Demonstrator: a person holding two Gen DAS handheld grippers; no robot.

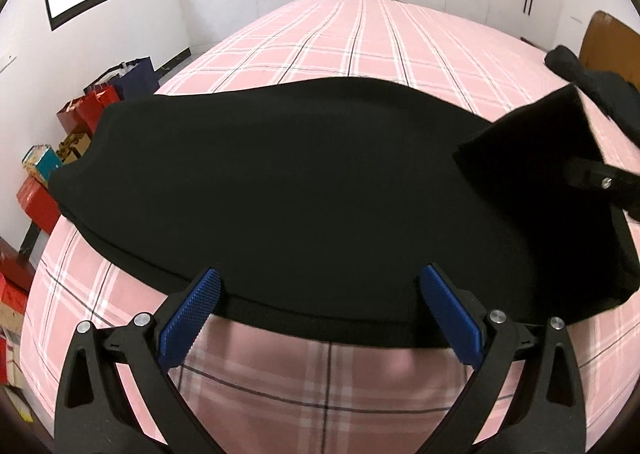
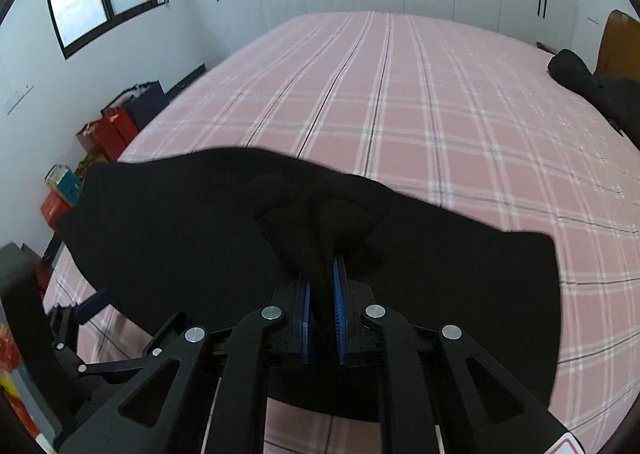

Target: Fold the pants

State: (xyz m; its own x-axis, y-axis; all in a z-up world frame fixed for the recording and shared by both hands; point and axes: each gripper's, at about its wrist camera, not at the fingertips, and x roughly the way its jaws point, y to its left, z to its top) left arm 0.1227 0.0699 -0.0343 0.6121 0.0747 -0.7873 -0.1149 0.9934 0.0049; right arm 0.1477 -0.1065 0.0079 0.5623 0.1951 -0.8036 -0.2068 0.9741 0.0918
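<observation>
1. Pants lie across the frame's middle on the pink bed.
2. Right gripper is clamped on a raised, probably cuff-end fold; carry it low and level.
3. Left gripper, fingers apart, should pin the near edge.

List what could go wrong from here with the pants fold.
1. The right gripper pinches only a small bunch of the pants; the fabric may slip out mid-fold.
2. The left gripper is open at the near edge and pins nothing, so the whole garment may drag across the bed instead of folding.
3. The lifted end hangs crooked and may land uneven.
</observation>
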